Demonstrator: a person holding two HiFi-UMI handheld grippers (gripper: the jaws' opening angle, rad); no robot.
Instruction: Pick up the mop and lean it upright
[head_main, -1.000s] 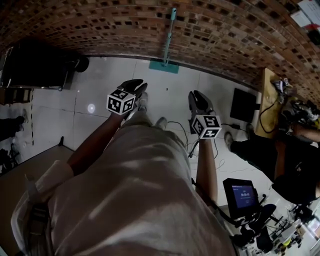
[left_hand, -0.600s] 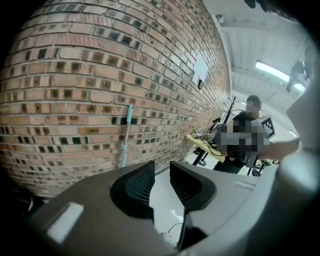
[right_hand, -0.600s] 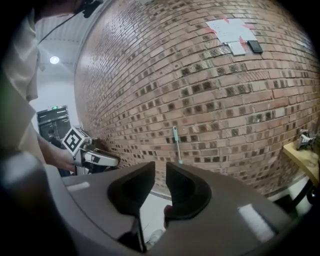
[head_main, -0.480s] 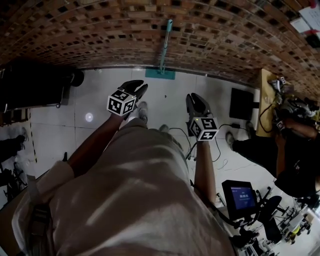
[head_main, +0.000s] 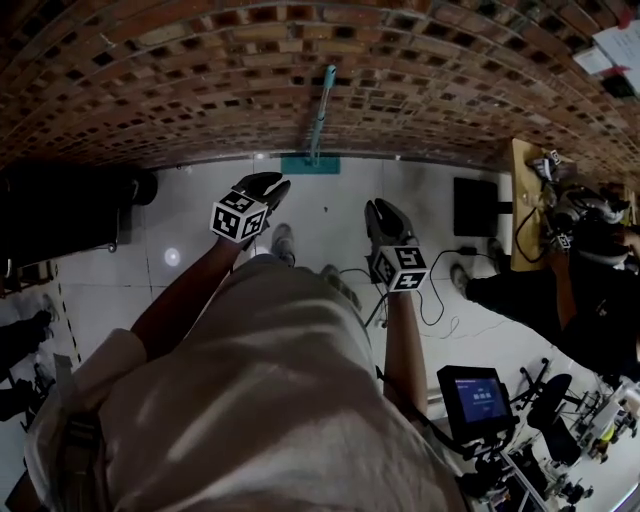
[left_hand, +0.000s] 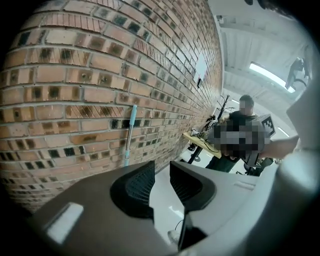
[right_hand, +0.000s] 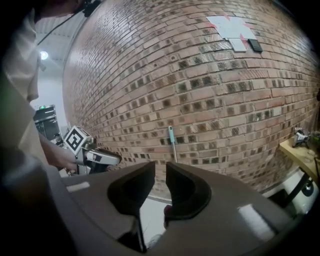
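1. The left tool (head_main: 270, 183) is held above the pale floor (head_main: 190, 225), its jaws a little apart with nothing between them.
2. The mop (head_main: 317, 110) leans upright against the brick wall (head_main: 150, 80), its teal head on the floor at the wall's foot, well apart from both tools.
3. The right tool (head_main: 378, 208) points toward the wall, its jaws slightly spread and empty.

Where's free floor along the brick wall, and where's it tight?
Bare floor between the mop and the dark unit on the left; another bare strip between the mop and the black panel lying on the right. Crowded past that: wooden table, floor cables, screen on its stand.
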